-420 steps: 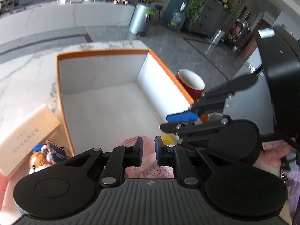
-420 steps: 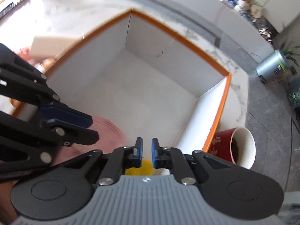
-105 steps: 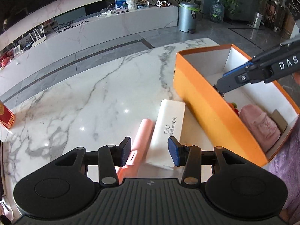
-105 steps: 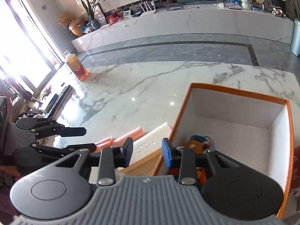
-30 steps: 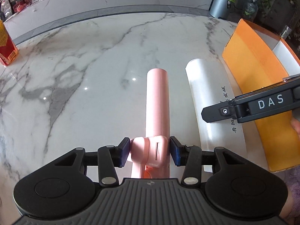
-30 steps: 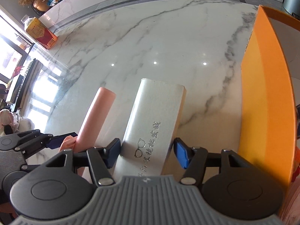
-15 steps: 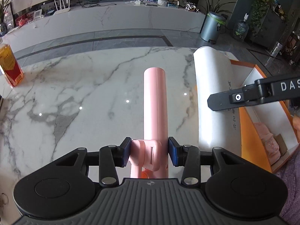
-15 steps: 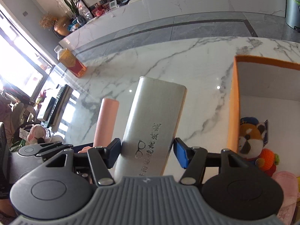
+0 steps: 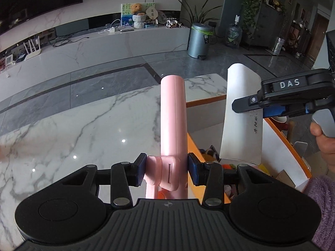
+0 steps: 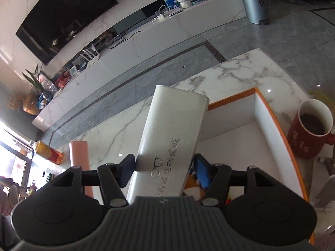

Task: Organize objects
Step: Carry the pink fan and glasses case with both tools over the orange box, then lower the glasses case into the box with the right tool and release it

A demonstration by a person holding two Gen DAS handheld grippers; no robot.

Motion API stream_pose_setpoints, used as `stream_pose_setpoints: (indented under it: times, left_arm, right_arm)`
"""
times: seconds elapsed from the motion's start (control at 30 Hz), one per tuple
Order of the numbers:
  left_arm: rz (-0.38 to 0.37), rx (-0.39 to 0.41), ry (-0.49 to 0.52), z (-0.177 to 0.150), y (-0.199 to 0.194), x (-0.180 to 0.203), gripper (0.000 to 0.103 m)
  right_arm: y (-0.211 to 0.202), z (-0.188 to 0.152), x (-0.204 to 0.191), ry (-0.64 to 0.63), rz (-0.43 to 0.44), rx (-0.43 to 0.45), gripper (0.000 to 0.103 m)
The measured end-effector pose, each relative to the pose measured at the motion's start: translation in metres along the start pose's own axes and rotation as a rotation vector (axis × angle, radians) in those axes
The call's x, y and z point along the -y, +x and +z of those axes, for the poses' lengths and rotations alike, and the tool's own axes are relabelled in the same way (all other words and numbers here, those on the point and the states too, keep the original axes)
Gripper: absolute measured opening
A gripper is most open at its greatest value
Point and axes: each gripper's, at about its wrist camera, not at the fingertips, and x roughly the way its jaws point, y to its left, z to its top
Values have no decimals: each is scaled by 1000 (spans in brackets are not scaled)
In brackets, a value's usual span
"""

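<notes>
The left tool [image 9: 166, 168] clamps a pink cylindrical case [image 9: 172, 117]; the right tool [image 10: 162, 167] clamps a white glasses case [image 10: 173, 129]. Lower both level into the orange-rimmed cardboard box [image 10: 232, 97], clear of its rim.

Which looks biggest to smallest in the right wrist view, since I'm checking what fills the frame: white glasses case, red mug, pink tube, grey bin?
1. white glasses case, but it is nearest the camera
2. red mug
3. pink tube and grey bin look alike; the tube is partly hidden, the bin is far off.

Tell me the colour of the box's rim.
Orange rim, white inside; clearest in the right wrist view.
</notes>
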Motion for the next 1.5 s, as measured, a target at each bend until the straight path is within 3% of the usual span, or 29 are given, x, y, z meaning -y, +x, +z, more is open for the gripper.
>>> stream_pose_setpoints:
  times: [0.3, 0.9, 1.13, 1.5]
  left_arm:
    - [-7, -33, 98, 17, 23, 23, 48]
    - [-43, -127, 229, 31, 49, 35, 48]
    - [-40, -130, 228, 35, 57, 28, 48]
    - [-43, -131, 230, 36, 65, 21, 48]
  right_arm:
    - [28, 14, -6, -531, -48, -116, 63]
    - [71, -4, -1, -1268, -48, -331, 63]
    - [85, -16, -3, -1510, -27, -346, 63]
    - [115, -55, 8, -1999, -89, -343, 62]
